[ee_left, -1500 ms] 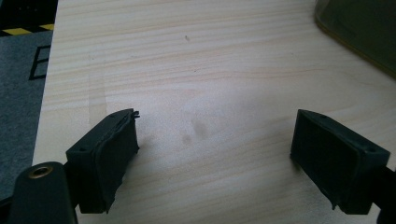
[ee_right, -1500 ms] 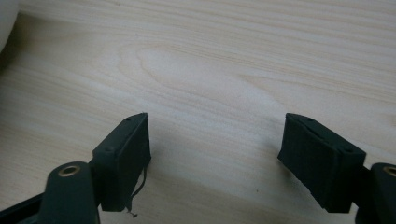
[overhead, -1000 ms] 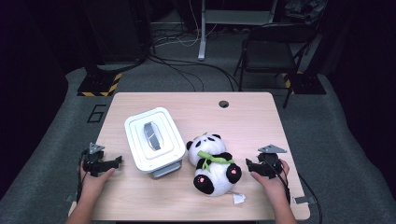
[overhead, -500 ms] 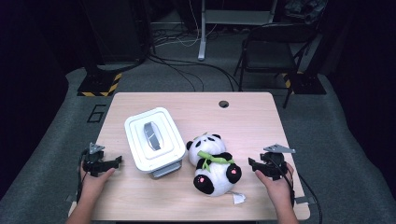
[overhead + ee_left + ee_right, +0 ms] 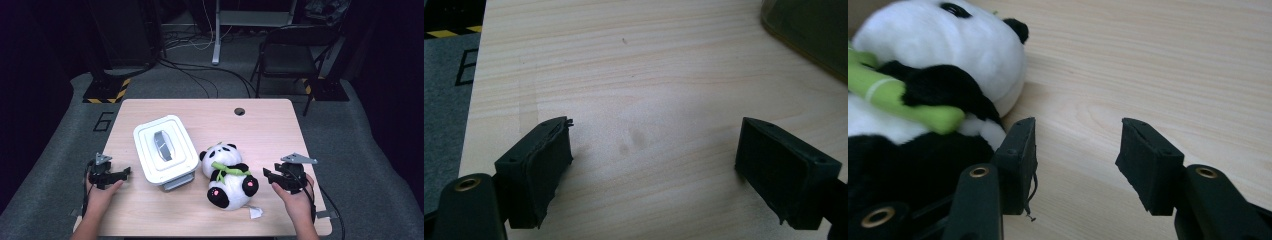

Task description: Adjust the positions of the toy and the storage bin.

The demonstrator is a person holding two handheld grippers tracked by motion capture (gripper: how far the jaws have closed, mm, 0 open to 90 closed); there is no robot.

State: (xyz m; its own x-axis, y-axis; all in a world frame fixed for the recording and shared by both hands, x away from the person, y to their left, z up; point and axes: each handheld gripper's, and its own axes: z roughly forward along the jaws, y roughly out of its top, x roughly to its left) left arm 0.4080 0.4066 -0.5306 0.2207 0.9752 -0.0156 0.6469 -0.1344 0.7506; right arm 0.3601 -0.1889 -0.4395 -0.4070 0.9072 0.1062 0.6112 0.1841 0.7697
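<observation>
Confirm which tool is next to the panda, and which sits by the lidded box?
The right tool is beside the panda, jaws apart with nothing between them. The left tool rests beside the white lidded box, jaws wide over bare table.

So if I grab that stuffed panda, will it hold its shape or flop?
The stuffed panda looks soft and plush, so it would probably squash and sag when pinched. It seems light for its bulk. Lying on its rounded back, it may rock or roll if nudged.
</observation>
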